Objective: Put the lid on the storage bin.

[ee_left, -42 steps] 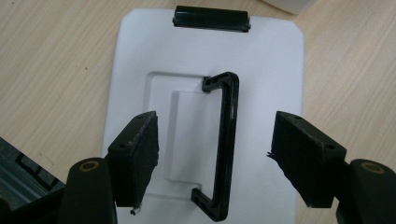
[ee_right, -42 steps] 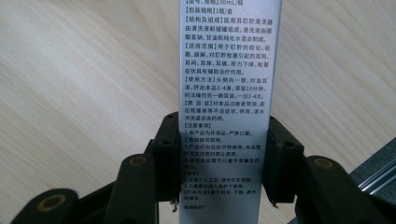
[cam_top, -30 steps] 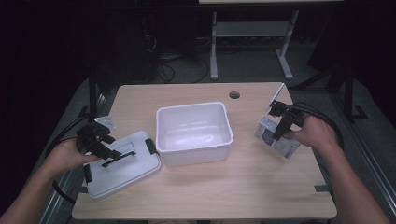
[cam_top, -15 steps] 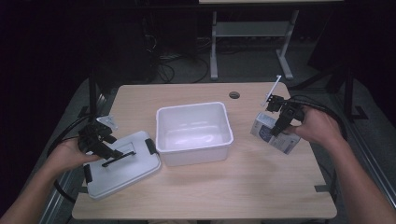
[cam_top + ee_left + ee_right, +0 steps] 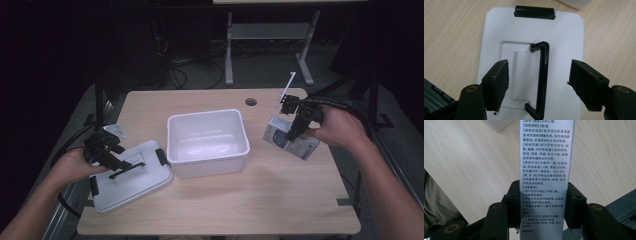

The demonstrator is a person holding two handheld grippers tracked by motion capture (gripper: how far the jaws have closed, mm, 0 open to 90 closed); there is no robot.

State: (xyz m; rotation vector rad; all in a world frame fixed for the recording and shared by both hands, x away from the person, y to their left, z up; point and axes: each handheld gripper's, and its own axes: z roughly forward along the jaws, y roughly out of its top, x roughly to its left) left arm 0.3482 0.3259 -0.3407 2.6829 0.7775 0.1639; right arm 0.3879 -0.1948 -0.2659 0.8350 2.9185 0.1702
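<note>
A white open bin (image 5: pixel 207 141) stands mid-table. Left of it lies its grey-white lid (image 5: pixel 129 176) (image 5: pixel 531 55) with a black handle (image 5: pixel 541 77) and black end clips (image 5: pixel 534 12). My left gripper (image 5: pixel 112 162) (image 5: pixel 540 85) hovers just over the lid, open, its pads (image 5: pixel 497 82) on either side of the handle without touching it. At the right, my right gripper (image 5: pixel 295 131) (image 5: pixel 543 205) is shut on a small printed carton (image 5: pixel 290 137) (image 5: pixel 545 170), held tilted above the table; its pads (image 5: pixel 512 202) press the carton's two narrow sides.
The wooden table (image 5: pixel 220 215) has a round cable hole (image 5: pixel 251 102) at the back. A small clear piece (image 5: pixel 117 130) lies at the left edge. Cables trail from both grippers. Dark floor and a white stand (image 5: pixel 230 45) lie behind.
My right gripper has lifted the carton off the table and carried it a little toward the bin. The left gripper and the lid stay where they were.
</note>
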